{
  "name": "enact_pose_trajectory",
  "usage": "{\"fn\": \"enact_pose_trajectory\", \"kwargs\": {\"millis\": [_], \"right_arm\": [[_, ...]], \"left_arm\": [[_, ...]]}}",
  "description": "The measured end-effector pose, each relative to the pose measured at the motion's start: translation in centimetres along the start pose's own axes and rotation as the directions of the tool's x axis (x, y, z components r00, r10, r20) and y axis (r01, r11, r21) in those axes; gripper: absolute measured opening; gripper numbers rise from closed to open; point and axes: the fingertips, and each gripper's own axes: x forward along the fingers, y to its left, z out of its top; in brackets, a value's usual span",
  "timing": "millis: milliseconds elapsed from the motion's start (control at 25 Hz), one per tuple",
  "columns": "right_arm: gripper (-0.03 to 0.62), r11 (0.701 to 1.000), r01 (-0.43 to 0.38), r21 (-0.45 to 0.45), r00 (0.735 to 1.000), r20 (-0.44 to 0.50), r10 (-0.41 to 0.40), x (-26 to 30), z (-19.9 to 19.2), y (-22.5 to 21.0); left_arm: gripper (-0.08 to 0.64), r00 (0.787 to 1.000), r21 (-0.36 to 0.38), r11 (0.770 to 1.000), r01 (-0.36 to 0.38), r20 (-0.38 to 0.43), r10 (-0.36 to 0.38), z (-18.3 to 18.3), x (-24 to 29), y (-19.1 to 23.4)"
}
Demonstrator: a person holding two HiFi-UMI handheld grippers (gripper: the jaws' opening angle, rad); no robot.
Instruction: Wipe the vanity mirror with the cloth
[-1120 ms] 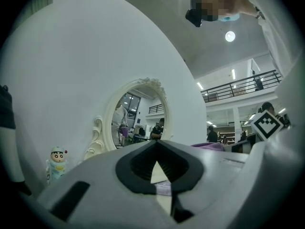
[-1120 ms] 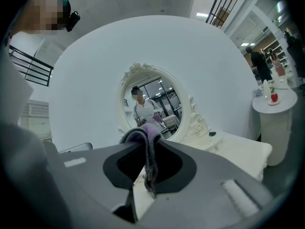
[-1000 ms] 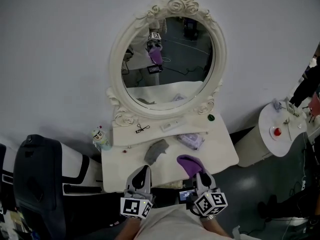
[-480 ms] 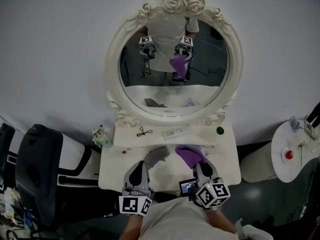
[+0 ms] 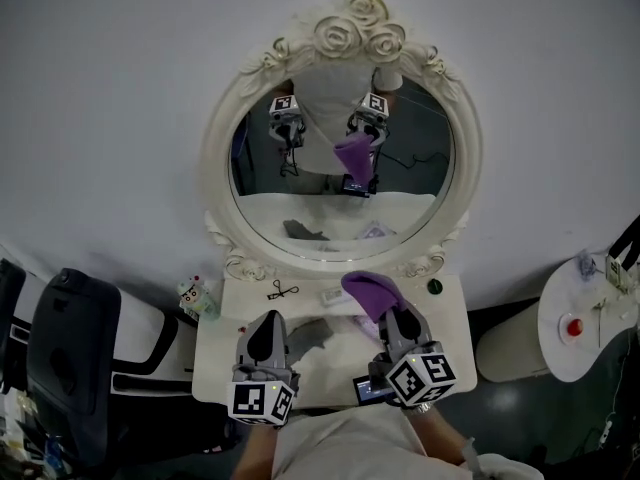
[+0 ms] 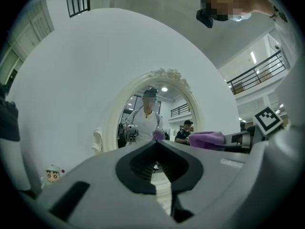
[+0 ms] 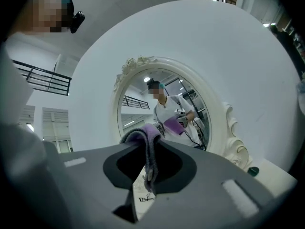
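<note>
While my right hand-held gripper (image 5: 388, 320) pinches the cloth (image 5: 366, 292), wiping hasn't begun.
Next: lay it flat on the mirror (image 5: 400, 208) glass.

Vanity table (image 5: 450, 318): mirror (image 5: 340, 158) at back, grey cloth (image 5: 315, 333), black tool (image 5: 277, 289).

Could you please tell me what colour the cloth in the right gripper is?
Purple; the cloth shows best in the head view.
</note>
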Motion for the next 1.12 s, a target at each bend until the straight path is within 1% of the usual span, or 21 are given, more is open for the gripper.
{"fn": "enact_pose_trajectory", "kwargs": {"millis": [80,200,320,480,640,720,880,1000,1120], "right_arm": [[0.052,1.000,-0.013,-0.004,1.000,0.015,0.013,2.1,2.0,1.0],[0.052,1.000,-0.026,-0.016,0.999,0.040,0.026,5.3,5.2,2.3],[0.052,0.998,-0.041,-0.045,0.994,0.103,0.045,8.2,9.2,4.2],[0.052,0.994,-0.073,-0.077,0.980,0.177,0.086,11.3,14.3,7.5],[0.052,0.991,-0.073,-0.114,0.967,0.234,0.098,13.8,18.8,10.2],[0.052,0.988,-0.069,-0.139,0.960,0.261,0.103,14.7,20.7,11.4],[0.052,0.983,-0.052,-0.177,0.952,0.289,0.103,16.5,22.9,13.2],[0.052,0.977,-0.017,-0.212,0.953,0.291,0.080,18.4,23.5,13.6],[0.052,0.977,0.005,-0.212,0.956,0.288,0.057,20.1,23.9,13.4]], "left_arm": [[-0.002,1.000,0.004,1.000,0.009,0.015,-0.009,1.9,1.3,0.8],[-0.002,1.000,-0.011,1.000,0.023,0.007,-0.023,3.8,3.6,2.1],[-0.002,0.999,-0.009,0.999,0.038,0.008,-0.038,6.3,5.7,3.1],[-0.002,0.995,0.029,0.996,0.090,0.039,-0.091,10.8,7.1,3.2],[-0.002,0.992,0.062,0.990,0.128,0.008,-0.129,13.8,7.6,2.8],[-0.002,0.993,0.079,0.990,0.113,0.012,-0.114,14.8,7.3,2.9],[-0.002,0.996,0.076,0.994,0.076,0.033,-0.079,16.4,6.1,3.6],[-0.002,0.998,0.081,0.996,0.048,0.043,-0.052,17.0,5.5,4.2],[-0.002,0.998,0.075,0.996,0.042,0.044,-0.045,17.0,4.8,4.2]]}}
